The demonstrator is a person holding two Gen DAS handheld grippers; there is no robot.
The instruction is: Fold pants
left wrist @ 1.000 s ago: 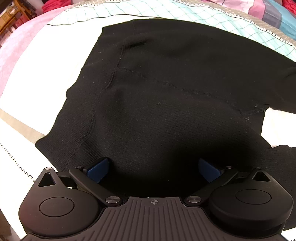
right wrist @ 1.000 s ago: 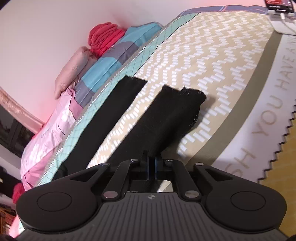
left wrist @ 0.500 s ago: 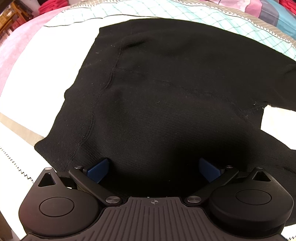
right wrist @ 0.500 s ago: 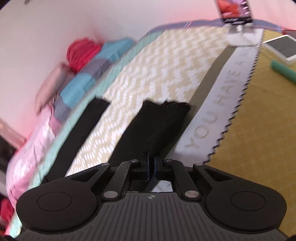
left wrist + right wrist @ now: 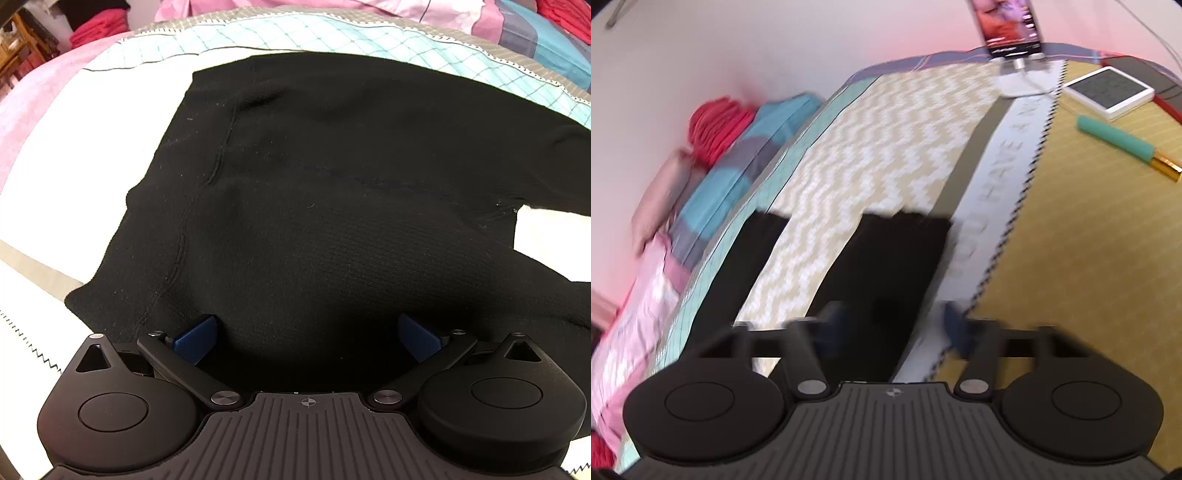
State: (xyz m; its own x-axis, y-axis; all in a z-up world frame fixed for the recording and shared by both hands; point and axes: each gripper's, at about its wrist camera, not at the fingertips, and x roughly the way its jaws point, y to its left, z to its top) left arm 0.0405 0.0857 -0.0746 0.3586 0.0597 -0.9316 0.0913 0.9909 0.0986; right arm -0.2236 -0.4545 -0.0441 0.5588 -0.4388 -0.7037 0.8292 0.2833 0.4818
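Lying flat on the bed [image 5: 897, 155], the black pants [image 5: 332, 206] spread out with two legs apart.
The left gripper [image 5: 306, 336] hangs wide open over the waist end near the bed's edge. The right gripper [image 5: 890, 325] is opening over one leg [image 5: 886, 266], pads not pressing it.

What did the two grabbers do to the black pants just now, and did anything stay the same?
The right gripper was pinched shut on the near pant leg; now its jaws are opening and the leg lies flat between them, let go. Its view swung right, bringing a white tablet and green tube into sight. The left gripper stayed open over the waist of the black pants, which hardly moved.
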